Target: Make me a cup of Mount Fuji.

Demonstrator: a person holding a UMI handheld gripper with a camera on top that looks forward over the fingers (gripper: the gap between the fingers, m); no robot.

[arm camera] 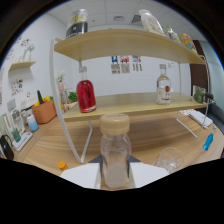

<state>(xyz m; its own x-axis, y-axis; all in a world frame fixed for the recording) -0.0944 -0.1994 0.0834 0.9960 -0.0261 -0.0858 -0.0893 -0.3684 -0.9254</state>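
Hand-held gripper (116,172): 2 pale fingers (82,175) show low in the view, one at each side of a clear bottle (115,152) with a tan cap. Bottle upright, between the fingers; whether both press on its wall cannot be told. Just to its right, on the bench (145,132), a clear glass (170,160). Beyond, a 2-tier wooden shelf (130,105) carries a red bottle (86,94) at left and a clear labelled bottle (163,87) at right. A small orange cap (61,164) lies on the bench near the shelf's white leg.
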